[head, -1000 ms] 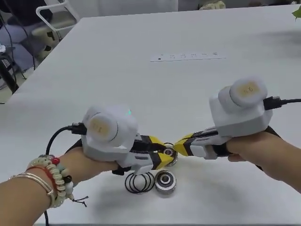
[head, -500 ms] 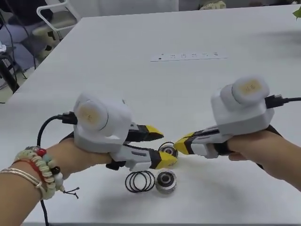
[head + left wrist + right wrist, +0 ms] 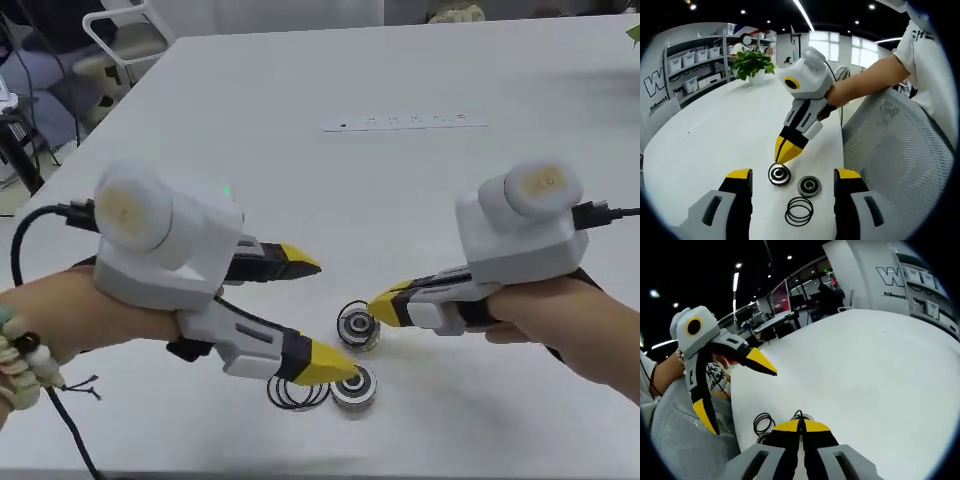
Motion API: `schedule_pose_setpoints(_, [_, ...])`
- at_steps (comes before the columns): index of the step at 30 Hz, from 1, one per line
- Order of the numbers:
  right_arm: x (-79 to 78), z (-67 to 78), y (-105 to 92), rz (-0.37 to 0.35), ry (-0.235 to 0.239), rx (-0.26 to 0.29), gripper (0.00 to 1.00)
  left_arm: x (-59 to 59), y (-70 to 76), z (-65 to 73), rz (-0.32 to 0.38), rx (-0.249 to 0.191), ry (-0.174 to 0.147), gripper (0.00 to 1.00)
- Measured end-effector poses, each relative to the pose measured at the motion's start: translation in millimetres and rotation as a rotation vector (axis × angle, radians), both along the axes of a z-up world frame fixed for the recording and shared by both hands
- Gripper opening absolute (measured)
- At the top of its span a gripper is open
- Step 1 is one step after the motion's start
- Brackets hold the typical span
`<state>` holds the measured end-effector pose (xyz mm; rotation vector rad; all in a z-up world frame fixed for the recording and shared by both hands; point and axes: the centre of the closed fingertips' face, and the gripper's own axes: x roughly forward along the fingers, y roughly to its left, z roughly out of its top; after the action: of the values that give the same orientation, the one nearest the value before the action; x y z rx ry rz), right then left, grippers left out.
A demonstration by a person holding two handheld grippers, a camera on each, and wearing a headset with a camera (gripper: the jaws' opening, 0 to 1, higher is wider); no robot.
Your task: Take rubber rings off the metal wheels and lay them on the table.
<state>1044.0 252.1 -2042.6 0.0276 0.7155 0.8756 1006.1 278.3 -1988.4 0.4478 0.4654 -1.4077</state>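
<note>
Two metal wheels lie near the table's front edge. The farther wheel [image 3: 357,328] [image 3: 779,174] carries a thin black rubber ring. My right gripper [image 3: 375,306] [image 3: 801,424] is shut at that wheel's rim, where a thin black loop [image 3: 799,414] pokes up between its tips. The nearer wheel [image 3: 353,386] [image 3: 809,186] lies bare beside several loose rubber rings [image 3: 296,392] [image 3: 799,211] [image 3: 762,422]. My left gripper [image 3: 318,315] [image 3: 793,175] hangs wide open above them, holding nothing, one jaw over the loose rings.
A white power strip [image 3: 405,122] lies flat farther up the white table [image 3: 300,160]. A white chair [image 3: 110,35] stands beyond the far left corner. A potted plant [image 3: 752,62] sits at the table's far end. The person's mesh chair [image 3: 890,150] is close behind.
My left gripper has opened off the farther wheel, lifted and drawn back to the left. The right gripper has stayed shut at that wheel.
</note>
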Motion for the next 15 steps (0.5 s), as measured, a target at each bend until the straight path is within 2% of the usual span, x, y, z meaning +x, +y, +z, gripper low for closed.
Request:
schedule_pose_setpoints(4, [0.5, 1.3, 0.6, -0.002, 0.001, 0.007, 0.00, -8.7, 9.2, 13.0, 0.002, -0.013, -0.017, 0.71])
schedule_pose_setpoints(10, [1.0, 3.2, 2.5, 0.004, -0.002, 0.014, 0.00, -21.1, 25.9, 24.1, 0.004, -0.004, -0.045, 0.74])
schedule_pose_setpoints(15, [1.1, 5.7, 2.4, 0.007, -0.006, 0.021, 0.00, -27.5, 38.2, 34.4, 0.041, -0.044, -0.055, 0.78])
